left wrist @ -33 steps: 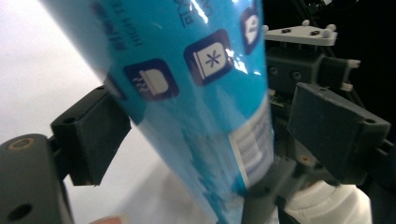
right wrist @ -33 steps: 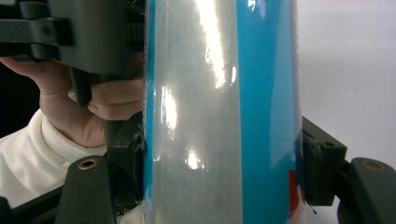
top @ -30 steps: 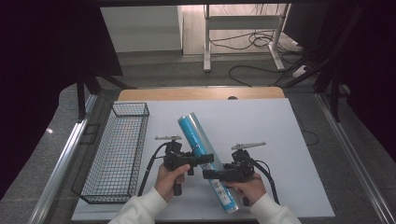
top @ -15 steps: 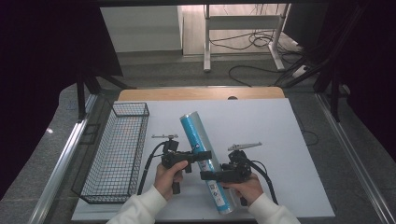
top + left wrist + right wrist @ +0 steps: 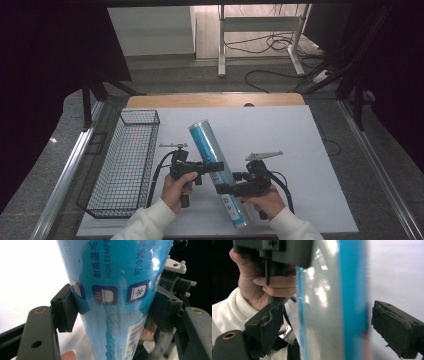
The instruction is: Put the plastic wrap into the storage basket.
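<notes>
Desk [image 5: 280,130]: you have one white desk top with a wood strip at its far edge.
Basket [image 5: 125,165]: one black wire basket lies along the left edge of the desk. It looks empty.
Blue roll [image 5: 216,167]: one long blue tube with a shiny wrap. It slants from the middle of the desk down to the near edge. You hold it up a little, with both tools on it.
Your left hand [image 5: 176,186]: it comes up from the near edge in a white sleeve. Your fist is around the handle, and the tool points right, at the roll.
Left gripper [image 5: 112,307]: its two black jaws press on both sides of the blue roll, just by the little square pictures.
Your right hand [image 5: 265,199]: it also comes from the near edge, and its tool points left.
Right gripper [image 5: 324,326]: its jaws stand one on each side of the roll. You can see a gap at each pad, so it is spread wide and not squeezing.
</notes>
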